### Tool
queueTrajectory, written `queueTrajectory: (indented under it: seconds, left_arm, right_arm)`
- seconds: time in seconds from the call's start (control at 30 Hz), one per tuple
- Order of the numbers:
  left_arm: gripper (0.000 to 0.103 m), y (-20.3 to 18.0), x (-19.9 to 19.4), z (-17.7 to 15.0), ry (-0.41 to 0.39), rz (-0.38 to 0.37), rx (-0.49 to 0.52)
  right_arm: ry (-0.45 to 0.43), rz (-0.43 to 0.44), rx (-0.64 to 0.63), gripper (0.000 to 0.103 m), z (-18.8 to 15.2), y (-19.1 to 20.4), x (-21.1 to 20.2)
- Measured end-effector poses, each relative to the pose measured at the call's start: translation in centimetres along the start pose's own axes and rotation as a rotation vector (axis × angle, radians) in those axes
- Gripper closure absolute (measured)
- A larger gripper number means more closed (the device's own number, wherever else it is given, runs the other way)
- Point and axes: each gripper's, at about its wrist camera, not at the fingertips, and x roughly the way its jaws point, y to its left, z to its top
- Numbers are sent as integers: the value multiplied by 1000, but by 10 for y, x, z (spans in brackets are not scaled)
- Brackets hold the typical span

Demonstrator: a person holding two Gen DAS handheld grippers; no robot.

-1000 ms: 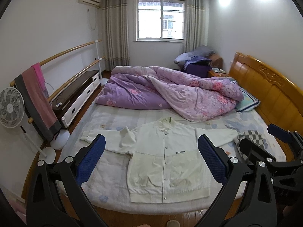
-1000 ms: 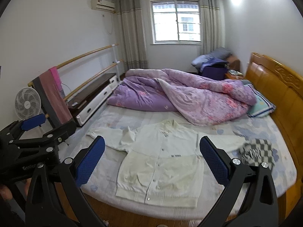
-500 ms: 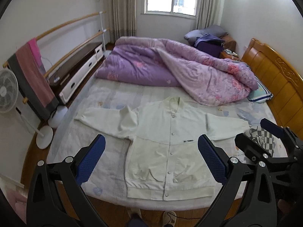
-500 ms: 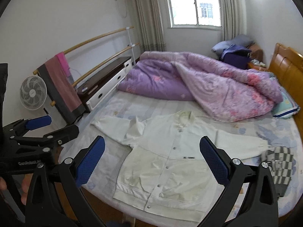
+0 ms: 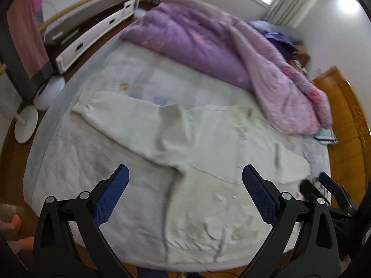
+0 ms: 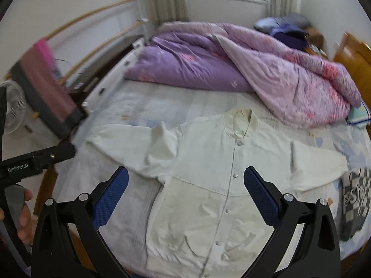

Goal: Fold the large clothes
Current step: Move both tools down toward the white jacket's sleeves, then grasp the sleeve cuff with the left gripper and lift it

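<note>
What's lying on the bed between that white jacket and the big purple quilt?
Nothing but bare bedsheet. In the right wrist view, a strip of pale patterned sheet separates the white jacket from the purple quilt.

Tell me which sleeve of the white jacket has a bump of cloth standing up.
The sleeve toward the fan side; its cloth peaks near the shoulder, while the other sleeve lies flat.

The bed [image 6: 139, 106] fills the middle of the frame. A white jacket [image 6: 208, 185] lies spread flat at lower centre. A purple quilt [image 6: 231, 69] is heaped across the top, a checked cloth [image 6: 354, 197] at right
</note>
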Motion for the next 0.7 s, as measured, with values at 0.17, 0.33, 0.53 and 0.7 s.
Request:
queueTrajectory:
  seconds: [0.17, 0.33, 0.53, 0.7]
  left_arm:
    - [5, 87, 64, 43, 17, 73, -90]
    - [6, 189, 136, 75, 27, 200, -248]
    - [12, 287, 209, 81, 60, 241, -463]
    - [26, 322, 257, 80, 116, 301, -499]
  right_arm:
    - [74, -58, 11, 8, 9, 17, 79]
    - [140, -84, 18, 8, 5, 22, 142]
    - [229, -99, 9, 8, -16, 20, 204]
    - [308, -94, 54, 8, -34, 11, 238]
